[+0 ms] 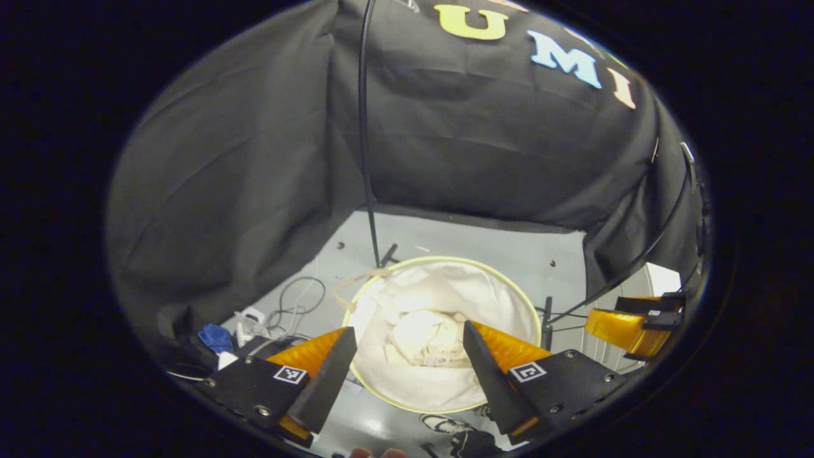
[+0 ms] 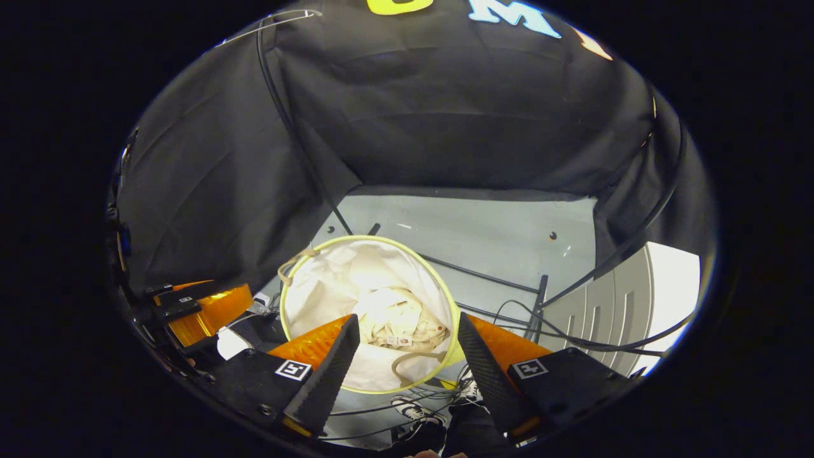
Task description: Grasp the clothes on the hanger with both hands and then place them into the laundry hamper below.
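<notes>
Both hand-held grippers, left (image 1: 407,375) and right (image 2: 404,372), hang with fingers apart and empty above the hamper (image 1: 528,304). Cream clothes (image 1: 425,340) lie bunched at the hamper's bottom, and the hamper stands on the grey floor (image 1: 483,245).

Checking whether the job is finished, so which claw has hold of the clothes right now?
Neither. The left claw and the right claw both hang open above the hamper, and the pale clothes lie bunched at its bottom.
</notes>
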`<move>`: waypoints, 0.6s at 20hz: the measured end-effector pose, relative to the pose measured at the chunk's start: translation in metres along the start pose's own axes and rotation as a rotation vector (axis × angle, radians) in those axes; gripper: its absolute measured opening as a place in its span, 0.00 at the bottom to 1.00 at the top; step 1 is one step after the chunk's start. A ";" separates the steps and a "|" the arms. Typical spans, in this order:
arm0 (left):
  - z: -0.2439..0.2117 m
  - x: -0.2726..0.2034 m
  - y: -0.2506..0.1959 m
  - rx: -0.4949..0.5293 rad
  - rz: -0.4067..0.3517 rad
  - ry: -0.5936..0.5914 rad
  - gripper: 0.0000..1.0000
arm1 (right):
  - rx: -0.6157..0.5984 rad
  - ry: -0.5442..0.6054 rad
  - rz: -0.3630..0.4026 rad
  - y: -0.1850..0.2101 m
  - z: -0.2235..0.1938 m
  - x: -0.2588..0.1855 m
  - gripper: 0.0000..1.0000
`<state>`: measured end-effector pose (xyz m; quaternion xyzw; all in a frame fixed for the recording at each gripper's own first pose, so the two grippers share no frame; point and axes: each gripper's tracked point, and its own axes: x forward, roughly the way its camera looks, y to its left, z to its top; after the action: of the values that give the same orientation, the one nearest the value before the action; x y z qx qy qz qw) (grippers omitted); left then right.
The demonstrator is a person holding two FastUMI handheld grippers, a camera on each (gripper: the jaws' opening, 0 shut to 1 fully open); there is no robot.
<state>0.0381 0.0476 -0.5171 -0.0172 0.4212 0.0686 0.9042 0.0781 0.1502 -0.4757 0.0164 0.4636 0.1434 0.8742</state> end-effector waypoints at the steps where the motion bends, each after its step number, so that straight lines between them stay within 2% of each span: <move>1: 0.016 -0.014 -0.006 0.002 -0.008 -0.030 0.99 | -0.014 -0.034 -0.013 -0.007 0.009 -0.011 0.98; 3: 0.056 -0.048 -0.022 0.018 -0.024 -0.103 1.00 | -0.039 -0.106 -0.052 -0.021 0.030 -0.037 0.98; 5: 0.105 -0.087 -0.029 0.044 -0.032 -0.207 0.99 | -0.028 -0.194 -0.056 -0.023 0.053 -0.068 0.99; 8: 0.168 -0.159 -0.045 0.066 -0.043 -0.370 0.99 | -0.039 -0.384 -0.058 -0.031 0.105 -0.125 0.98; 12: 0.228 -0.264 -0.070 0.082 -0.072 -0.560 1.00 | -0.055 -0.591 -0.075 -0.036 0.168 -0.203 0.98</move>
<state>0.0531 -0.0305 -0.1703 0.0238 0.1566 0.0213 0.9872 0.1160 0.0796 -0.2219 0.0167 0.1851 0.1127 0.9761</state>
